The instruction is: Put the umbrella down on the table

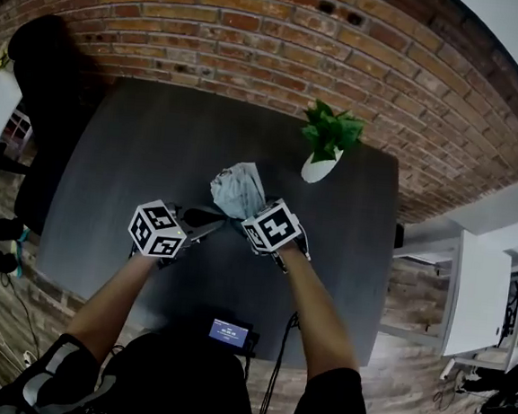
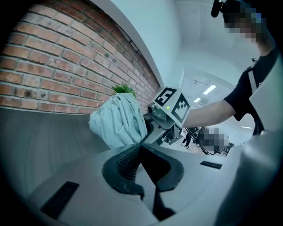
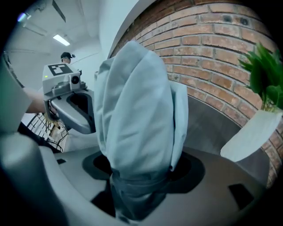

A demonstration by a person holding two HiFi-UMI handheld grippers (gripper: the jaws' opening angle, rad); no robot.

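A folded pale blue-grey umbrella (image 1: 238, 189) stands upright above the middle of the dark table (image 1: 147, 147). My right gripper (image 1: 244, 218) is shut on its lower end. The fabric (image 3: 137, 114) rises straight out of the right gripper (image 3: 139, 181) and fills that view. My left gripper (image 1: 216, 228) points at the umbrella's base from the left. In the left gripper view its fingertips meet right under the umbrella (image 2: 119, 121), so the left gripper (image 2: 140, 149) is shut. Whether it pinches fabric does not show. The right gripper's marker cube (image 2: 171, 104) sits just behind.
A green plant (image 1: 331, 131) in a white pot (image 1: 319, 169) stands on the table's far right, close to the brick wall (image 1: 256, 39). A black chair (image 1: 49, 84) stands at the left end. A small lit device (image 1: 230, 332) lies at the near edge.
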